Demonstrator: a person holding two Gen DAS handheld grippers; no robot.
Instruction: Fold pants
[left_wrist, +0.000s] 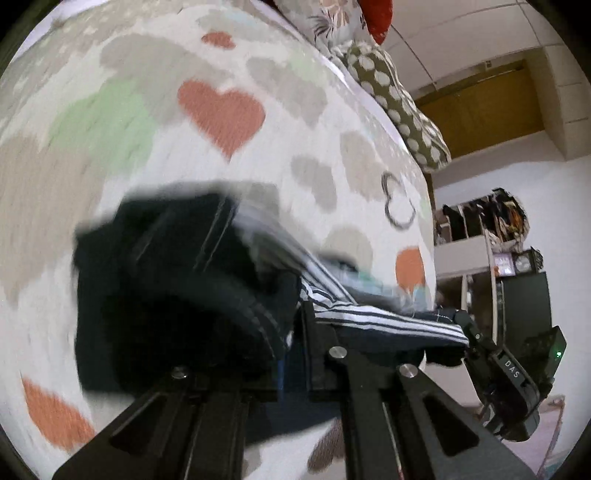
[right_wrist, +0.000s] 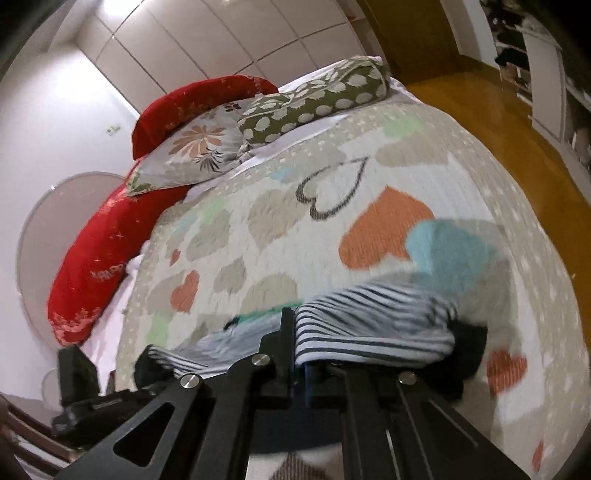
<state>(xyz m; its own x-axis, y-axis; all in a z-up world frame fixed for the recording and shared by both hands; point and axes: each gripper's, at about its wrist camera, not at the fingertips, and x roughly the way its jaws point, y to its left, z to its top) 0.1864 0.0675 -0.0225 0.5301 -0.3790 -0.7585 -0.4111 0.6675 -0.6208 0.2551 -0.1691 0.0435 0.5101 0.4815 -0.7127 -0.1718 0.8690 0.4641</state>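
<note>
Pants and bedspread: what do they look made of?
Pants: dark, soft woven cloth, matte, with stitched seams; the striped part looks like thin knit or lining, hard to tell through blur. Bedspread: matte, ribbed knit or quilted cotton-like fabric with heart shapes.

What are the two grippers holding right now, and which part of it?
Both hold the pants. The left gripper and the right gripper are each shut on a striped, white-and-dark edge of the fabric; blur hides whether that is waistband or hem.

Soft striped cloth pants (right_wrist: 369, 332) lie on a matt woven bedspread (right_wrist: 332, 177).
</note>
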